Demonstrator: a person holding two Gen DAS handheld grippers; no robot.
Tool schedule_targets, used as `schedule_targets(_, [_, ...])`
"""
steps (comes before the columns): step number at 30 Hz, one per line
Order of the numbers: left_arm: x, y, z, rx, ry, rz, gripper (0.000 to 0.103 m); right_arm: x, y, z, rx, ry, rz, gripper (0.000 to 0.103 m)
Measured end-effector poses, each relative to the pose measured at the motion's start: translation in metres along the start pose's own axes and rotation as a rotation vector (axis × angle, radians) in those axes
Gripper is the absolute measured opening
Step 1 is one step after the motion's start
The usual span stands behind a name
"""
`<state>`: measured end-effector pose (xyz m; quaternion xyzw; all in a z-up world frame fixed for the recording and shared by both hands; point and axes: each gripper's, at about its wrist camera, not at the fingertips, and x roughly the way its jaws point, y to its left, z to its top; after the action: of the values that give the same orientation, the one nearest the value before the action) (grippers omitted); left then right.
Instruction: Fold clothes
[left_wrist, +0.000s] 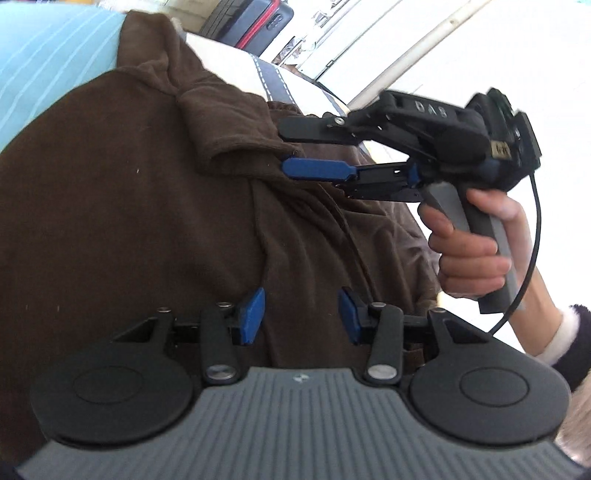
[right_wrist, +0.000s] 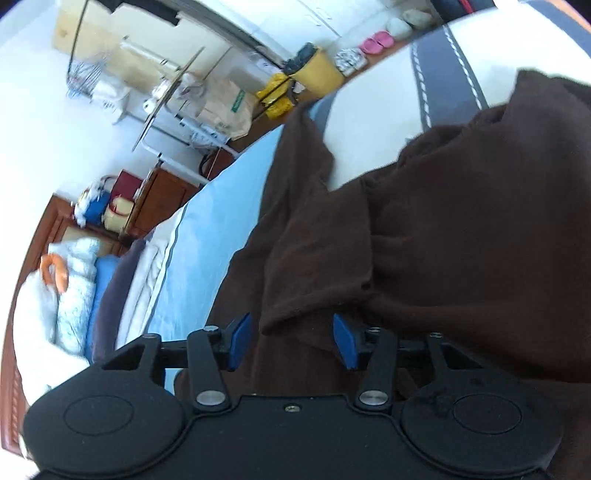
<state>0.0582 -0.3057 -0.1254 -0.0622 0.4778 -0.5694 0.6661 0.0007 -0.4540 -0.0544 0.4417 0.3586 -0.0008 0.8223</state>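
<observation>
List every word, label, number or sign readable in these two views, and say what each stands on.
"DAS": raised letters on the black body of the right gripper, left wrist view.
Small gold label at that gripper's rear: blurred, unreadable.
Green print on the brown paper bag, right wrist view: too small to read.
Nothing else legible.

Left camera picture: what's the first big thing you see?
A big brown garment fills most of the picture, spread over a light blue striped sheet. At the right, a hand holds the right claw, its jaws open around a folded edge of the cloth.
</observation>
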Motion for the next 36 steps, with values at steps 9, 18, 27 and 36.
schedule_targets(9, [-0.003, -0.002, 0.001, 0.053, -0.088, 0.064, 0.043, 0.011, -0.016, 0.007, 0.065, -0.086, -0.018, 0.057])
schedule_targets(18, [0.000, 0.006, 0.003, -0.012, -0.161, 0.051, 0.044, -0.035, 0.051, 0.008, -0.438, -0.417, -0.355, 0.010])
schedule_targets(27, [0.012, -0.005, 0.003, 0.121, -0.122, 0.022, 0.053, -0.042, 0.060, 0.014, -0.783, -0.467, -0.862, 0.010])
schedule_targets(36, [-0.002, -0.017, -0.003, 0.104, -0.118, -0.020, 0.004, -0.066, 0.078, -0.002, -0.819, -0.551, -0.782, 0.010])
